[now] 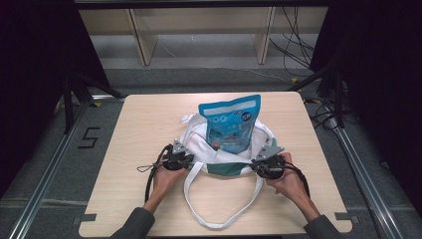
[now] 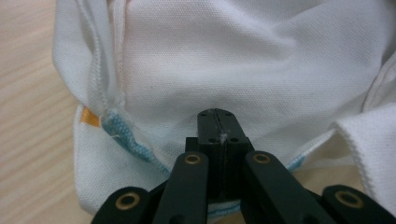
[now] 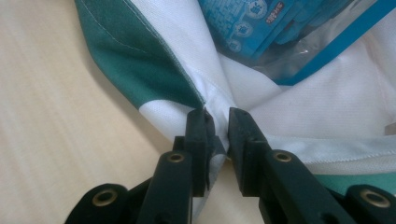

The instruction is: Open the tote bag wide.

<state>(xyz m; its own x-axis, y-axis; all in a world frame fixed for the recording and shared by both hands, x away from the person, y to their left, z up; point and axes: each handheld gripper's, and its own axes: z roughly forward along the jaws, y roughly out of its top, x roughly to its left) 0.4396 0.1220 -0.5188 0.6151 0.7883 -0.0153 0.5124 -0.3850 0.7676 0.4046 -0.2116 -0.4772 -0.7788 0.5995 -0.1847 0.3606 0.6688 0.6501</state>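
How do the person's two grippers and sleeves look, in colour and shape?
Both the left gripper and the right gripper are black, each topped by a grey three-cornered plate and trailing a black cable. The jaws carry brass-coloured rivets. The sleeves are dark grey-green.

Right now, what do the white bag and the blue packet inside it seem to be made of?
The white bag looks like woven cotton-type cloth, matte: the left gripper view shows a fine weave and stitched hems, with a green panel. The blue packet looks like glossy printed plastic film, partly clear, judging by its sheen.
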